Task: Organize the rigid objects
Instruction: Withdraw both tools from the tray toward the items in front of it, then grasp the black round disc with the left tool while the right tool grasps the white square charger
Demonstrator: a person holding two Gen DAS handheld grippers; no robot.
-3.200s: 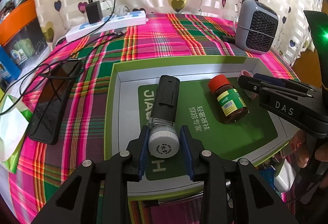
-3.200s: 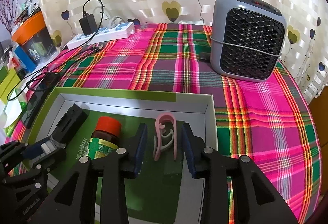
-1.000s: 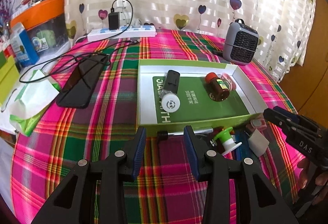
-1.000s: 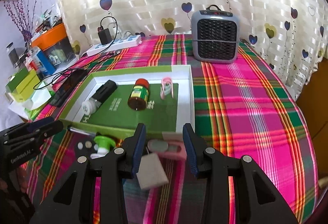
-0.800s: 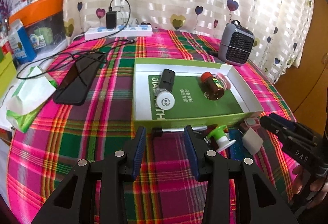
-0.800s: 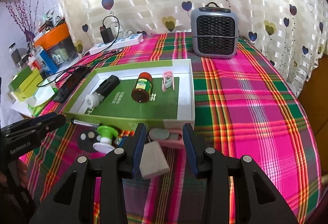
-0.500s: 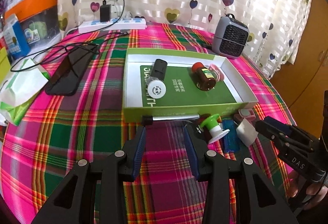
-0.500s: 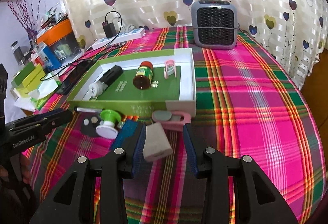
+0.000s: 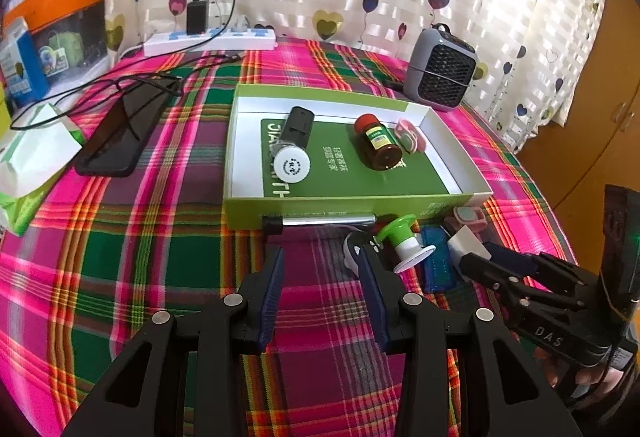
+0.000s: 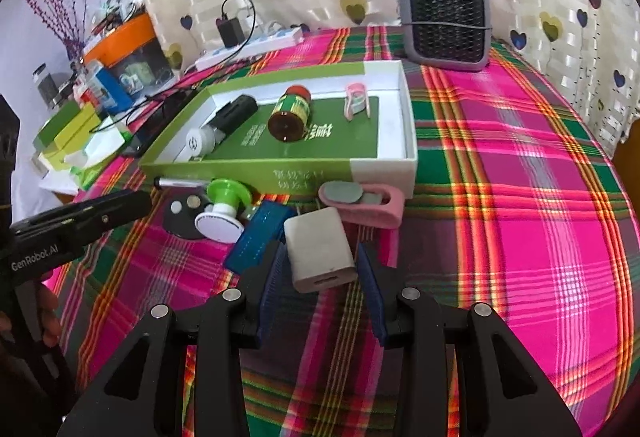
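A green and white box [image 9: 344, 203] [image 10: 360, 167] holds a black device with a white cap [image 9: 294, 145] [image 10: 218, 127], a brown bottle with a red lid [image 9: 378, 143] [image 10: 290, 113] and a small pink clip [image 10: 356, 101]. In front of it lie a silver pen [image 9: 320, 221], a green and white stopper [image 9: 402, 241] [image 10: 224, 207], a black remote [image 10: 182, 215], a blue block [image 10: 260, 233], a pink tool [image 10: 360, 203] and a white charger [image 10: 320, 249]. My right gripper [image 10: 320, 265] is open, its pads either side of the charger's near end. My left gripper [image 9: 322, 269] is open and empty, short of the pen.
A grey heater [image 9: 440, 71] [image 10: 446, 23] stands behind the box. A power strip [image 9: 210, 39], cables, a black phone [image 9: 120, 133] and a tissue pack [image 9: 32, 161] lie at the left. Boxes [image 10: 68, 131] sit beyond the table's left edge.
Both grippers have let go inside the box and pulled back toward the table's front. The right gripper has since closed in around the white charger; the left has edged right.
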